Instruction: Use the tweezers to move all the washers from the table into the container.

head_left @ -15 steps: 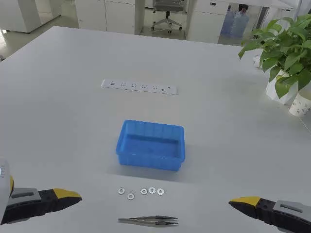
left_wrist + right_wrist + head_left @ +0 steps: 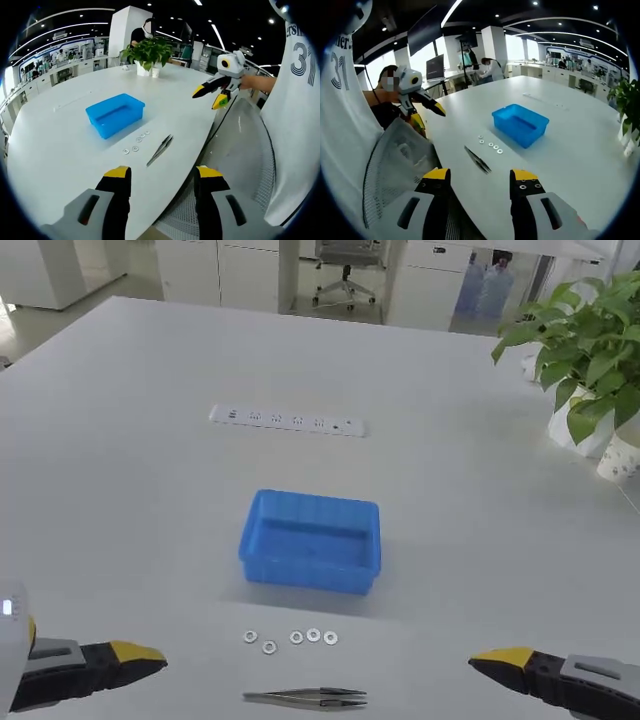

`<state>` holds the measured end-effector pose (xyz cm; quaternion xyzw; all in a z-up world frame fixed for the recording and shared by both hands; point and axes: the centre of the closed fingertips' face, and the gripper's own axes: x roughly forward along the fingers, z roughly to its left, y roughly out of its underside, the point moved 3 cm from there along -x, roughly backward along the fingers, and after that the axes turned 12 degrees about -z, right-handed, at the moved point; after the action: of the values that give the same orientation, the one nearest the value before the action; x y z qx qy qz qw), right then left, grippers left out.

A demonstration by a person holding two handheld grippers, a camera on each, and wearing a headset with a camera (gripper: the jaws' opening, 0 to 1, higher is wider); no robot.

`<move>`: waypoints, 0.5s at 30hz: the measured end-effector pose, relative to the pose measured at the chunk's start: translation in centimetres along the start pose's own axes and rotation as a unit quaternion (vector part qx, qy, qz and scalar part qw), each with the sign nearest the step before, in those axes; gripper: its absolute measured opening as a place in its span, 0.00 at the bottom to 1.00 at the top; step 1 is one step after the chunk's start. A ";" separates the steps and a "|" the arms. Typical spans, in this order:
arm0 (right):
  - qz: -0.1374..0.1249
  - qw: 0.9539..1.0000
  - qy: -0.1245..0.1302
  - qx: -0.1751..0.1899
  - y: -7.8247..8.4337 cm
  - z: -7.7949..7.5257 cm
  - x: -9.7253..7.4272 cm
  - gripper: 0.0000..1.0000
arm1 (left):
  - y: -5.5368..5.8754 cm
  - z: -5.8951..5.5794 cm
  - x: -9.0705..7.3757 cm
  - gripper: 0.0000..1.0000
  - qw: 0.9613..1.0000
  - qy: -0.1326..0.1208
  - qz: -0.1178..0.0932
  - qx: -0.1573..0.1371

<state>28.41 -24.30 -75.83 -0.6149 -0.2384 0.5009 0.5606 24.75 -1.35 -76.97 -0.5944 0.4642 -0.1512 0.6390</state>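
Five washers — as far as I can count — lie in a row on the worktop, between the left tool and the right tool, both gaping open and empty. Level with the tool tips lie the tweezers — the container sits beyond.

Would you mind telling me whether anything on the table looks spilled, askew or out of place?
Nothing stands out. The blue plastic container sits upright, five small metal washers lie in a loose row before it, and the metal tweezers lie flat on the white table.
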 end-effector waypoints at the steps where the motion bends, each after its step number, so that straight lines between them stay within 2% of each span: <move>1: 0.000 1.000 0.000 0.001 0.0 0.0 0.0 0.48 | 0.0 0.0 0.0 0.55 1.000 0.000 0.000 0.000; 15: 0.006 1.000 -0.002 0.003 0.4 0.2 0.2 0.48 | 0.5 0.2 0.2 0.55 1.000 -0.002 0.001 -0.003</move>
<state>28.21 -24.12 -76.22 -0.6135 -0.2343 0.5059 0.5593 24.79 -1.23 -77.55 -0.5957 0.4643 -0.1479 0.6385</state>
